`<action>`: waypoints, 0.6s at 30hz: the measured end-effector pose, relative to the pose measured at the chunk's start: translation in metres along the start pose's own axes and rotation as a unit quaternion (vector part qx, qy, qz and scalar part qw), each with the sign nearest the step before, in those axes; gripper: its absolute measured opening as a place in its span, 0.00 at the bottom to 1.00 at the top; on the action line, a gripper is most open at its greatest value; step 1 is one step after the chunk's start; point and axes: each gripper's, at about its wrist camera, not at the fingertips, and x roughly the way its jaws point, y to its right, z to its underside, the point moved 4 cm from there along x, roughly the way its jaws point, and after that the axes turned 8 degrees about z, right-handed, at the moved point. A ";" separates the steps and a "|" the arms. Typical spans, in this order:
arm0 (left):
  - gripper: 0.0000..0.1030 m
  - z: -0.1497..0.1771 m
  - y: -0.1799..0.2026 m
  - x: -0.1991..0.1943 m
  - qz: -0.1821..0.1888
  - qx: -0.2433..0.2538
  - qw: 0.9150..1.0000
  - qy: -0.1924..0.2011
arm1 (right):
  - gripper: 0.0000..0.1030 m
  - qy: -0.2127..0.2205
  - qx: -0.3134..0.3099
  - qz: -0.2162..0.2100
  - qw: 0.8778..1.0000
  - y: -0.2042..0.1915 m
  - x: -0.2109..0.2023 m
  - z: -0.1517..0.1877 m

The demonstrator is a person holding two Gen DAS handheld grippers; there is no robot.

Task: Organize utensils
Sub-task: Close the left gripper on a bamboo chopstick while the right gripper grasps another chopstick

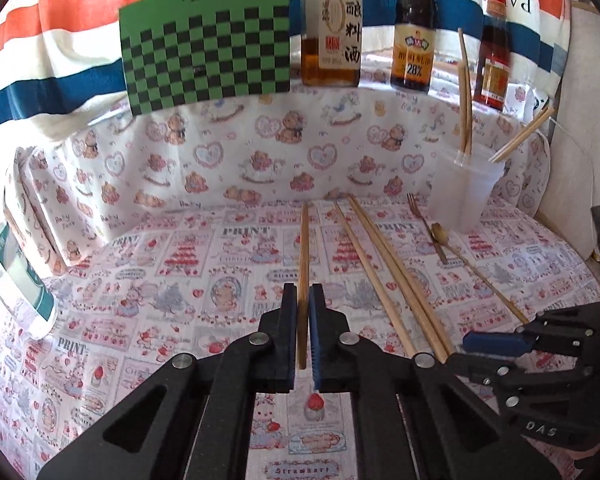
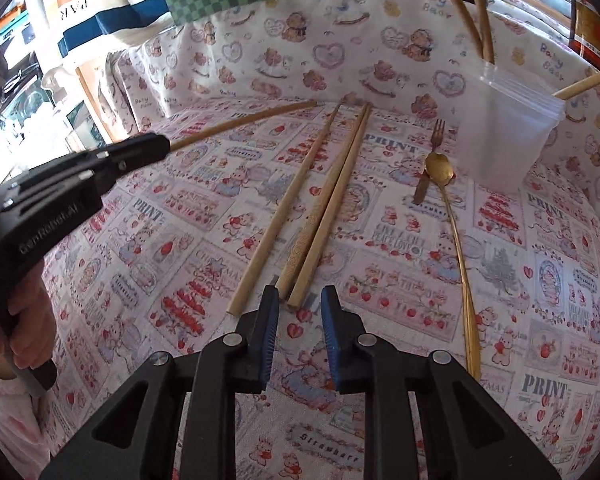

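Observation:
My left gripper is shut on a wooden chopstick and holds it above the cloth; it also shows in the right wrist view with the chopstick sticking out. Three more chopsticks lie side by side on the patterned cloth. My right gripper is open, just short of their near ends; it appears in the left wrist view. A gold fork and gold spoon lie crossed by a clear plastic cup holding several chopsticks.
Three sauce bottles and a green checkered card stand along the back behind the raised cloth edge. A white and green container stands at the left. A white board borders the right side.

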 end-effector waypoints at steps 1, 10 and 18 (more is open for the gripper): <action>0.05 -0.003 -0.001 -0.007 -0.002 0.001 1.000 0.020 | 0.23 0.005 -0.006 0.009 1.000 -0.002 0.000 0.000; 0.04 -0.021 -0.020 -0.049 -0.019 -0.038 0.989 0.139 | 0.14 0.011 -0.020 0.048 0.999 0.000 0.000 0.002; 0.04 -0.016 -0.028 -0.040 -0.015 -0.064 0.991 0.114 | 0.09 0.005 -0.007 0.086 0.996 0.014 0.002 -0.001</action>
